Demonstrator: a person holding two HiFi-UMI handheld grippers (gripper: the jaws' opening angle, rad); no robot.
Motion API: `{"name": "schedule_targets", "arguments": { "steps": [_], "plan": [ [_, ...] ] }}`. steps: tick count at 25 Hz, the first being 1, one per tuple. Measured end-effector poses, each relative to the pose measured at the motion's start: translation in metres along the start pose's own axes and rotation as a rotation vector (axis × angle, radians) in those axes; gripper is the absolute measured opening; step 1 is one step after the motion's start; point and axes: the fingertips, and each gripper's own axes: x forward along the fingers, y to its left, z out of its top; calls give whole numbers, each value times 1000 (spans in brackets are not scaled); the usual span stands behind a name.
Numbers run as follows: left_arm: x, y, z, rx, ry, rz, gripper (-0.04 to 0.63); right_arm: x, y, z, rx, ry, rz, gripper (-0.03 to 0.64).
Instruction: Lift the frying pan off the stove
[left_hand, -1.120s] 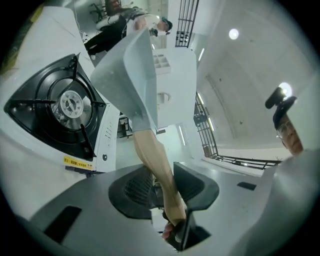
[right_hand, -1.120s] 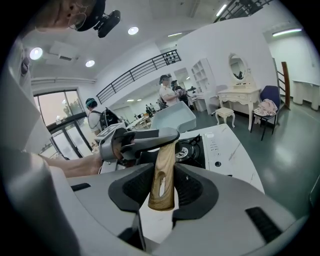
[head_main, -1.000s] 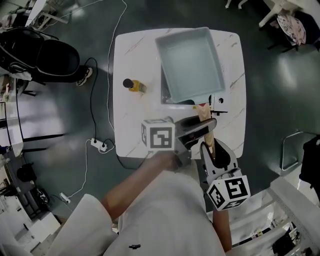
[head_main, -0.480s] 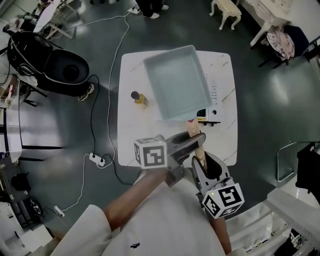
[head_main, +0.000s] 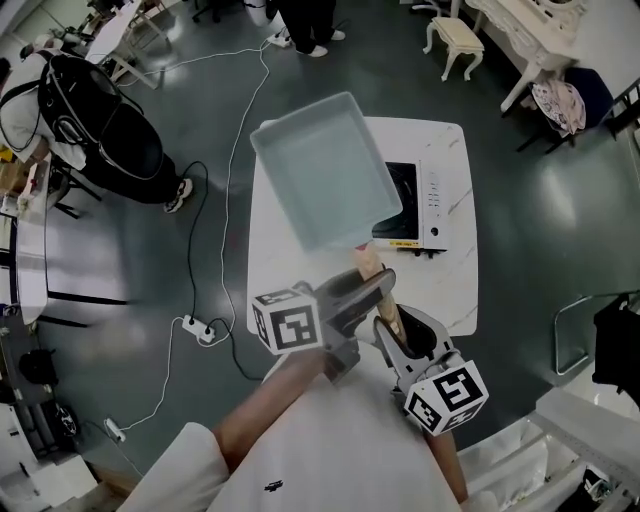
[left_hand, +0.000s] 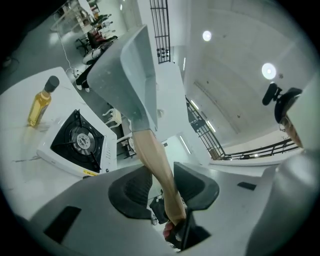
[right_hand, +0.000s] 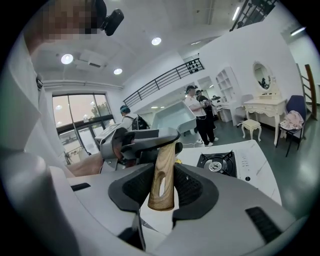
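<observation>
The frying pan (head_main: 325, 170), a pale grey square pan with a wooden handle (head_main: 366, 262), hangs in the air above the white table (head_main: 445, 290), to the left of the stove. My left gripper (head_main: 365, 290) is shut on the handle near the pan, and my right gripper (head_main: 395, 330) is shut on the handle's end. In the left gripper view the handle (left_hand: 155, 160) runs up between the pads to the tilted pan (left_hand: 125, 80). In the right gripper view the handle's end with its hole (right_hand: 163, 175) sits clamped between the pads. The white stove (head_main: 420, 205) with its black burner stands uncovered.
A yellow oil bottle (left_hand: 40, 102) stands on the table beside the stove (left_hand: 75, 142). On the floor lie a cable and a power strip (head_main: 205, 325). A black bag (head_main: 100, 110) is at the left, and a white stool (head_main: 455, 35) at the top. People (right_hand: 200, 120) stand beyond the table.
The pan has risen and swung left off the stove, which now shows. Both grippers keep their hold on the handle. The bottle has gone behind the pan in the head view.
</observation>
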Motion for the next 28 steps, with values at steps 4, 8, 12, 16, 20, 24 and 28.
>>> {"name": "schedule_targets", "arguments": {
  "steps": [4, 8, 12, 16, 20, 24, 28],
  "plan": [
    [-18, -5, 1, 14, -26, 17, 127, 0, 16, -2, -13, 3, 32, 117],
    [-28, 1, -2, 2, -44, 29, 129, 3, 22, -8, -17, 12, 59, 117],
    [-28, 1, -2, -21, -64, 25, 129, 2, 22, -7, -21, 20, 81, 118],
    [-28, -1, -1, -26, -62, 23, 129, 0, 23, -5, -18, 13, 70, 118],
    [-28, -4, -1, -13, -53, 19, 130, 0, 24, -4, 0, -9, 53, 117],
    [-28, -5, -1, 2, -41, 19, 130, -1, 25, -5, 15, -15, 50, 117],
    [-29, -4, -2, -18, -47, 15, 130, -1, 25, -3, 4, -9, 45, 117]
  ]
}}
